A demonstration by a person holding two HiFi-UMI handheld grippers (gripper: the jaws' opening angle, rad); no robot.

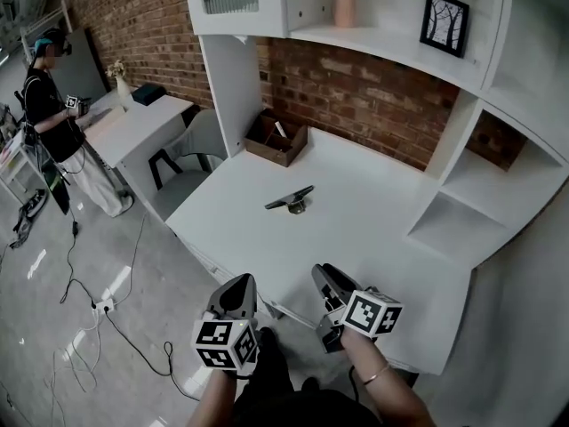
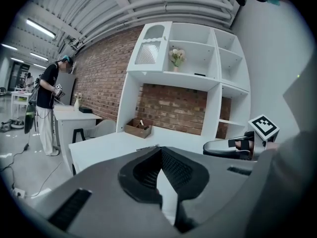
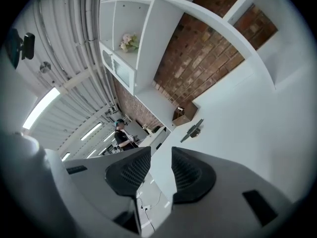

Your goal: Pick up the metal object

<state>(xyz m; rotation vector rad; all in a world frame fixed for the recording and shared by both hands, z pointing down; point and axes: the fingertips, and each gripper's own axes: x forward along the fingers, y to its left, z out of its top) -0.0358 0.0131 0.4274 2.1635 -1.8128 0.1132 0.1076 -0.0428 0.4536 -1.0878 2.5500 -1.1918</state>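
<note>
The metal object (image 1: 291, 200), a dark flat bar on a small round base, lies in the middle of the white desk (image 1: 373, 229). It also shows far off in the right gripper view (image 3: 192, 130) and as a thin sliver just above the jaws in the left gripper view (image 2: 147, 148). Both grippers hover at the desk's near edge, well short of it. My left gripper (image 1: 238, 287) (image 2: 159, 152) has its tips touching and holds nothing. My right gripper (image 1: 327, 278) (image 3: 159, 157) is open, with a clear gap between its pads and nothing in it.
A brown wooden box (image 1: 277, 139) sits at the back of the desk by the brick wall. White shelves above hold a pink vase (image 1: 344, 3) and a framed picture (image 1: 444, 22). At far left a person (image 1: 49, 105) stands by another desk; cables (image 1: 89, 301) cross the floor.
</note>
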